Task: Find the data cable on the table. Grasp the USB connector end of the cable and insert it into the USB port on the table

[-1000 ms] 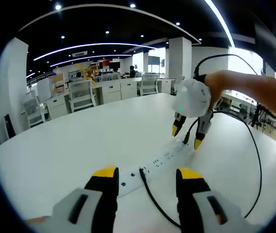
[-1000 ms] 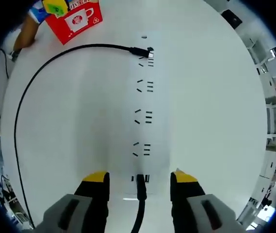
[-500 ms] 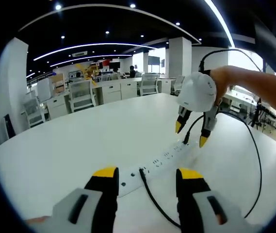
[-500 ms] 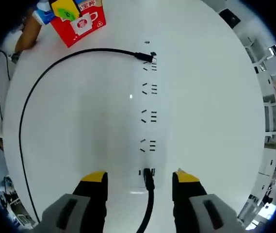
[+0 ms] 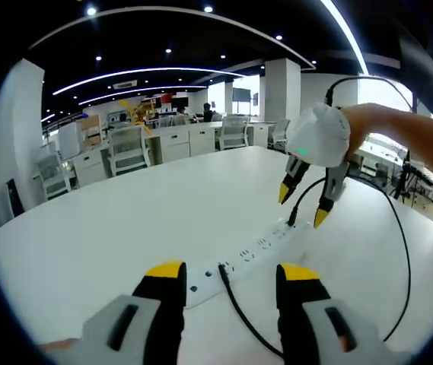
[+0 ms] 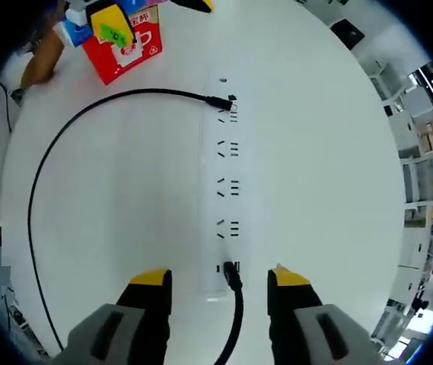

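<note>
Data cable (image 6: 235,283) sits plugged into the power strip (image 6: 218,190) just ahead of the right hand-held gripper (image 6: 218,280), whose jaws stand released above the bench (image 6: 338,190). Insertion looks done; next comes pulling clear. The left hand-held gripper (image 5: 230,275) hangs released too.

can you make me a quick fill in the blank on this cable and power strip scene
1. The black cable has one plug in the power strip between the right gripper's ____ jaws.
2. The cable's other end lies by the strip's ____ end.
3. The box near that end is ____.
4. The table is ____.

Missing words: open; far; red; white
</note>
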A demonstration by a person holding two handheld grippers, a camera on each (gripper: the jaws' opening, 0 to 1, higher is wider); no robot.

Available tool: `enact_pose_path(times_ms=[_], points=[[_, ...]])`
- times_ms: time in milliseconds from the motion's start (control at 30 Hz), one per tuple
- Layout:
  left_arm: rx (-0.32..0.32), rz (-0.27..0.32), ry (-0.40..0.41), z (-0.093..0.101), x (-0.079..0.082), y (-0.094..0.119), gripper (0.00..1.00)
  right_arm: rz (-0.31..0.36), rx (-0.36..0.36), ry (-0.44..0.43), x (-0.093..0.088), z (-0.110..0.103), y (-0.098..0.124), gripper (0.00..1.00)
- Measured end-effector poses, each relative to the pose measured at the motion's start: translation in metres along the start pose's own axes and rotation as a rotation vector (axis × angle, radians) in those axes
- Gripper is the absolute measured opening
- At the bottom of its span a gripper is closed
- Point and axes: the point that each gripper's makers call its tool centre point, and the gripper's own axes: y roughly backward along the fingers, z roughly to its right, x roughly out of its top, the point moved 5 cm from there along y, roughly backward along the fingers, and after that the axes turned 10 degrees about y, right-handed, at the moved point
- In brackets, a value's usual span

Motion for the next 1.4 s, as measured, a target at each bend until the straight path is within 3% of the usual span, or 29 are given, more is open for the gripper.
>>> enact_pose_path(times_ms=[267, 433, 800, 933, 1233, 1400], points=[[0.0, 0.0, 0.0, 0.0, 0.0, 0.0, 0.47, 0.084, -0.06, -0.038, 0.006, -0.014, 0.018, 0.5], [0.0, 0.002, 0.0, 0.0, 0.001, -0.001, 0.47, 0.095, -0.122, -0.052, 0.001, -0.015, 0.033, 0.51], [-0.001, 0.006, 0.0, 0.001, 0.0, 0.0, 0.47, 0.195, -0.229, -0.125, -0.005, -0.03, 0.054, 0.5], [-0.002, 0.007, 0.0, 0.001, 0.0, 0.001, 0.47, 0.284, -0.271, -0.173, -0.004, -0.037, 0.059, 0.5], [-0.001, 0.006, 0.0, 0.001, 0.001, 0.001, 0.47, 0.296, -0.311, -0.197, -0.014, -0.047, 0.065, 0.49], [-0.001, 0.006, 0.0, 0.001, 0.001, -0.001, 0.47, 0.345, -0.395, -0.257, -0.02, -0.053, 0.074, 0.48]])
